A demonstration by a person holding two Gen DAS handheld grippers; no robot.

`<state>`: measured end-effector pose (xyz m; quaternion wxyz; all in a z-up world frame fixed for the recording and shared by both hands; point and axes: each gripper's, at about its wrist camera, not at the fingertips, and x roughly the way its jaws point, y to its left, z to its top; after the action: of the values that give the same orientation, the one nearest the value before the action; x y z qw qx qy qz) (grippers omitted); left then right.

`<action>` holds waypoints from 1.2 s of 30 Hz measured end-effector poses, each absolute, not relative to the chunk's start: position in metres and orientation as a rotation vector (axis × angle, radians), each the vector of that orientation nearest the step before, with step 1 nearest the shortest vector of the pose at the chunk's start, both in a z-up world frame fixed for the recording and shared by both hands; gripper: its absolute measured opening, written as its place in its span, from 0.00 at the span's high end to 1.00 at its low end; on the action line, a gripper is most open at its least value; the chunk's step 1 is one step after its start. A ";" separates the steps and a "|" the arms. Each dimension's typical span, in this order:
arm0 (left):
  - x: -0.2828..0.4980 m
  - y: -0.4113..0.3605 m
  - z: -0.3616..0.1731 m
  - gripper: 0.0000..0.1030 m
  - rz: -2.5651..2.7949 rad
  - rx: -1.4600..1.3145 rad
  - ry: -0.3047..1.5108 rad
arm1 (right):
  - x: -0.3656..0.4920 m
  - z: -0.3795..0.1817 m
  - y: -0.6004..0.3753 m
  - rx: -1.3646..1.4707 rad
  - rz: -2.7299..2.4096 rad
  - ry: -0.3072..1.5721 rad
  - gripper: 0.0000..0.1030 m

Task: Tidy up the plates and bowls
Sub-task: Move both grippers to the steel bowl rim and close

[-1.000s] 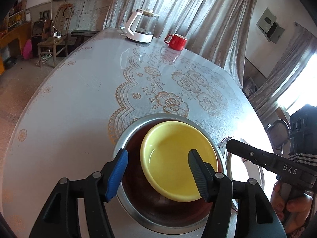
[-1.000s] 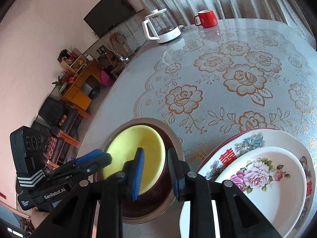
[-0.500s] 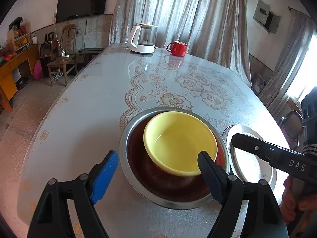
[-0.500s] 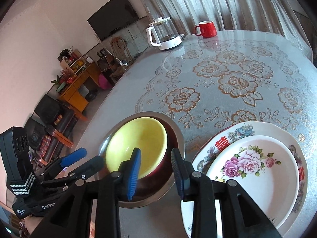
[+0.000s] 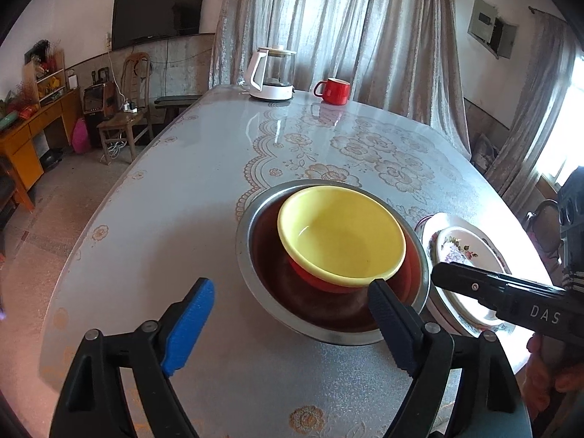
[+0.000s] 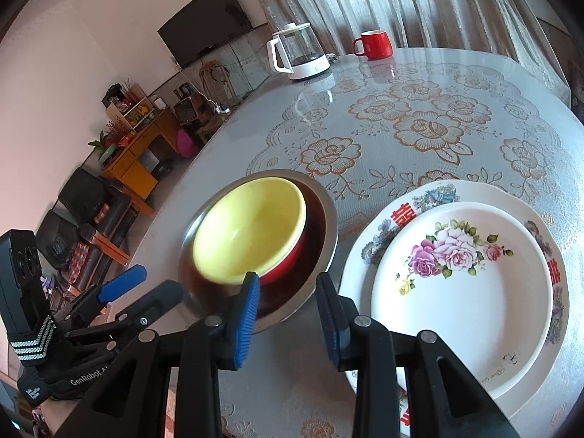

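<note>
Bowls stacked, jaws let go

Table (image 5: 182,197) first. Metal bowl (image 5: 248,255) sits ahead of the left gripper (image 5: 288,323), whose jaws are opening, empty. Yellow bowl (image 5: 343,233) sits inside it. Right gripper (image 6: 288,314) jaws stand slightly apart, empty, plates (image 6: 463,273) beside.

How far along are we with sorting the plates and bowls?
Done, it seems: the yellow bowl sits nested in the steel bowl, and the rose plate lies on the larger plate. In hand: nothing; the left gripper is opening with nothing between its pads, and the right gripper is empty. Left: no loose plates or bowls in view.
</note>
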<state>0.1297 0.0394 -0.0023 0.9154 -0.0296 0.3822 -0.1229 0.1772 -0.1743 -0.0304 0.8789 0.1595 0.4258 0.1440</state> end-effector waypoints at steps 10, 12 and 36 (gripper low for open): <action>0.135 0.058 -0.009 0.10 -0.182 -0.096 0.787 | 0.185 -0.031 -0.186 0.322 0.270 0.898 0.69; 0.136 0.060 -0.010 0.08 -0.166 -0.095 0.788 | 0.192 -0.029 -0.190 0.314 0.256 0.896 0.69; 0.155 0.080 -0.038 0.04 -0.223 -0.328 0.866 | 0.287 -0.044 -0.197 0.294 0.393 1.075 0.65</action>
<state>0.1553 0.0803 -0.0381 0.8887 -0.1577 0.4169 -0.1071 0.2870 -0.1975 -0.0439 0.8304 0.1384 0.5068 0.1853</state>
